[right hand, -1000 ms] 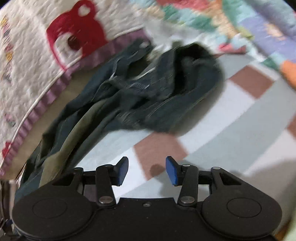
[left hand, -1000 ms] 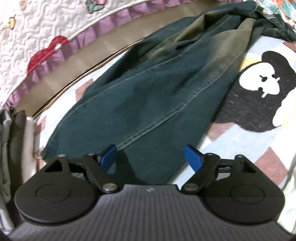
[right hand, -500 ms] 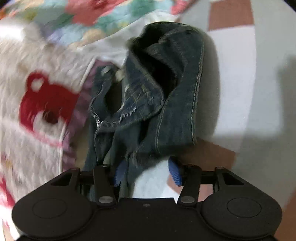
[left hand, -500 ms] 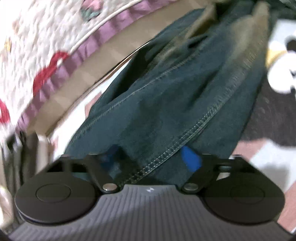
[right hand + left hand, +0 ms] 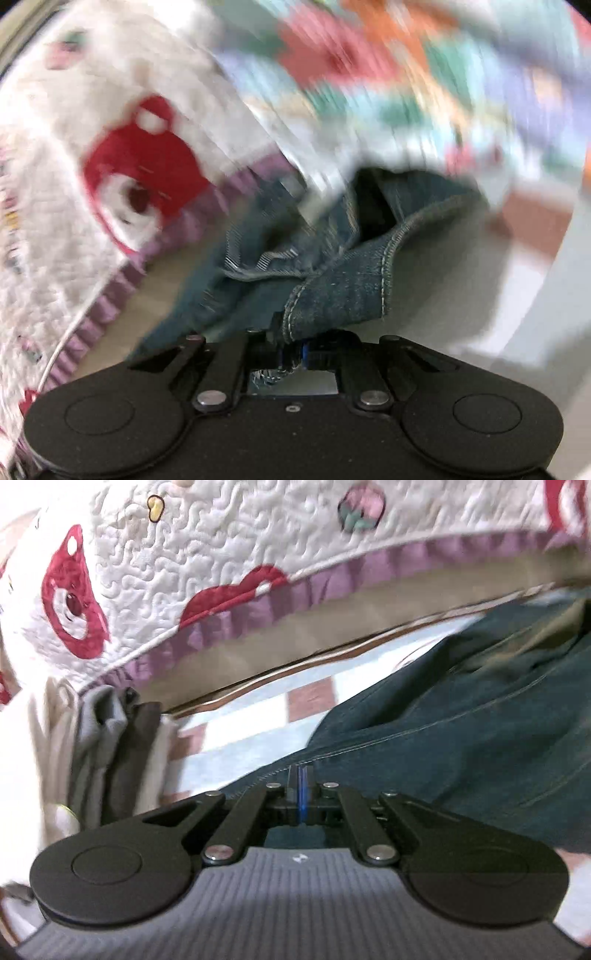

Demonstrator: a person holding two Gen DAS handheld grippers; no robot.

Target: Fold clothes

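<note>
Once both claws grip, lift jeans (image 5: 461, 731) level, keep fabric taut between hands.

- Jeans: dark denim, on checked mat (image 5: 258, 734), just below quilt (image 5: 221, 554).
- Left claw (image 5: 300, 790): just closed; jaws pinched together at jeans' stitched edge; whether cloth is caught, cannot tell.
- Right claw (image 5: 291, 354): just closed, clamped on jeans' hemmed end (image 5: 340, 291).
- You: raise both ends evenly; avoid twisting seam.
- Clothes stack (image 5: 110, 753): left of jeans, under quilt's edge.
- Containers: none seen.
</note>
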